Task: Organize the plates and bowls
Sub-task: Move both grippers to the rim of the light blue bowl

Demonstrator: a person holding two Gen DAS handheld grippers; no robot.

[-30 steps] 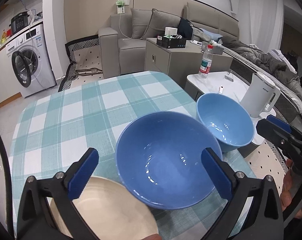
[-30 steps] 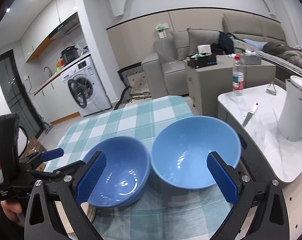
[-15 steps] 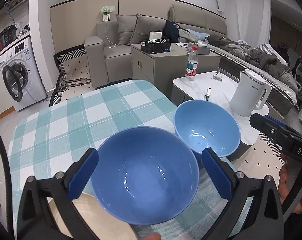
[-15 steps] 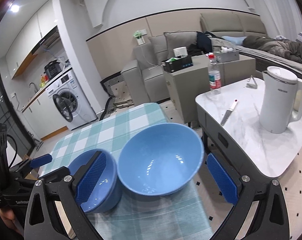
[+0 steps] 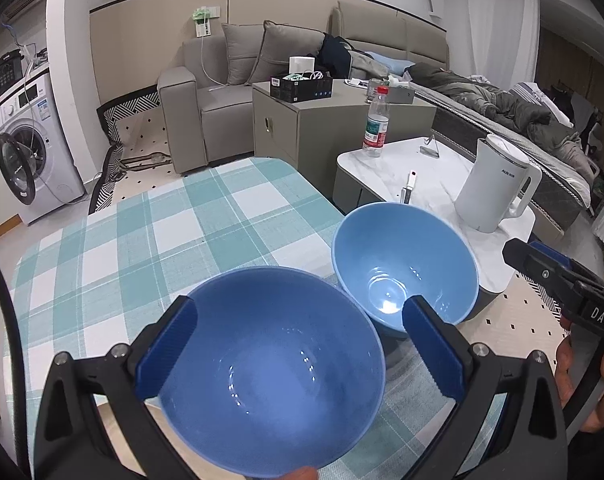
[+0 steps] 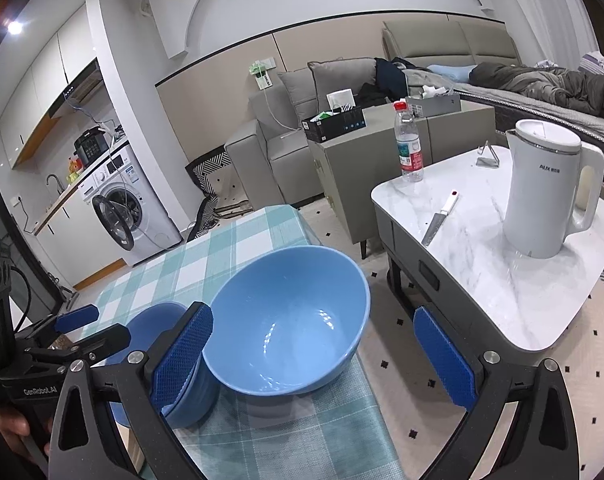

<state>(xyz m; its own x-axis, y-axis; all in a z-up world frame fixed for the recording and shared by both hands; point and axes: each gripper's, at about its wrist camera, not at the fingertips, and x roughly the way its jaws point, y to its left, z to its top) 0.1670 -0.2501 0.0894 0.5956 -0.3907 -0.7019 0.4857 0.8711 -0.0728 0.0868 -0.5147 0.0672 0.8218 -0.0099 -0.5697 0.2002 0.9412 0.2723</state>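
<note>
A dark blue bowl [image 5: 269, 368] stands upright on the checked table [image 5: 161, 240], over a sliver of cream plate [image 5: 141, 406]. My left gripper [image 5: 297, 350] is open and straddles it, the left finger overlapping its rim. A light blue bowl [image 5: 402, 268] stands just right of it at the table's right edge. In the right wrist view my right gripper [image 6: 312, 356] is open around the light blue bowl [image 6: 289, 328], the left finger against its rim. The dark bowl [image 6: 157, 360] and left gripper [image 6: 93, 326] show at the left.
A low marble side table [image 6: 482, 272] stands right of the checked table [image 6: 229, 256], carrying a white kettle [image 6: 550, 192], a knife [image 6: 438, 220] and a water bottle [image 6: 408, 144]. A sofa, a grey cabinet and a washing machine stand behind.
Both grippers have drawn back, so each bowl sits lower and nearer between the fingers. The right view has swung right, showing more of the side table. Finger spacing is unchanged.
</note>
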